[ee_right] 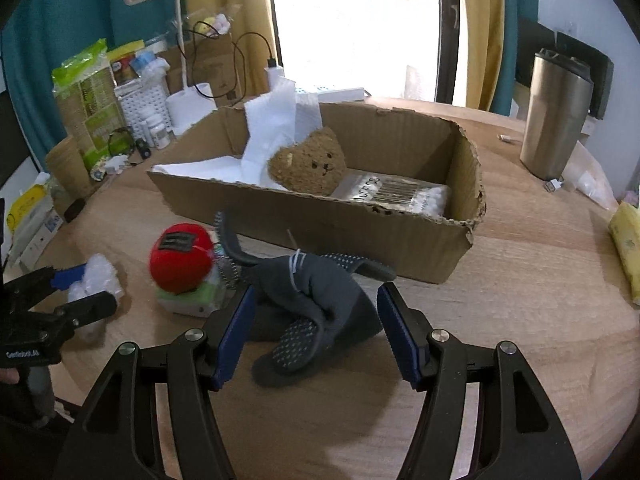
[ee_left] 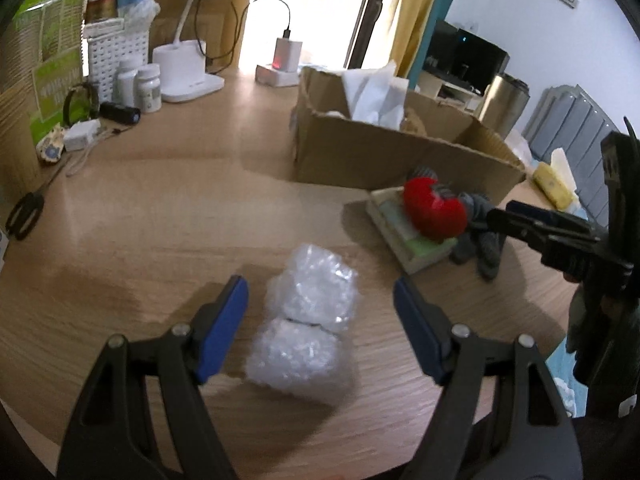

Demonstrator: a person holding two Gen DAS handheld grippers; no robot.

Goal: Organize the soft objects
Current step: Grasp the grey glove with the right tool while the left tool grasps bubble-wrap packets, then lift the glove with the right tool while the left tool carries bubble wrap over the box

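A crumpled bubble-wrap bundle (ee_left: 308, 320) lies on the wooden table, between the fingers of my left gripper (ee_left: 320, 284). That gripper is open and its blue pads stand clear of the wrap on both sides. In the right wrist view a pair of grey dotted gloves (ee_right: 312, 304) lies between the fingers of my right gripper (ee_right: 316, 292), also open. Left of the gloves, a red plush ball (ee_right: 182, 256) rests on a sponge pack (ee_right: 192, 300). Behind them stands a cardboard box (ee_right: 320, 220) with a brown teddy bear (ee_right: 310, 166), white paper (ee_right: 272, 128) and a cotton-swab pack (ee_right: 396, 194) inside.
Scissors (ee_left: 24, 212) lie near the table's left edge. Pill bottles (ee_left: 148, 88), a white lamp base (ee_left: 184, 76) and a white basket (ee_left: 108, 56) crowd the back left. A steel tumbler (ee_right: 556, 112) stands right of the box, and a yellow pack (ee_right: 628, 248) lies at the right edge.
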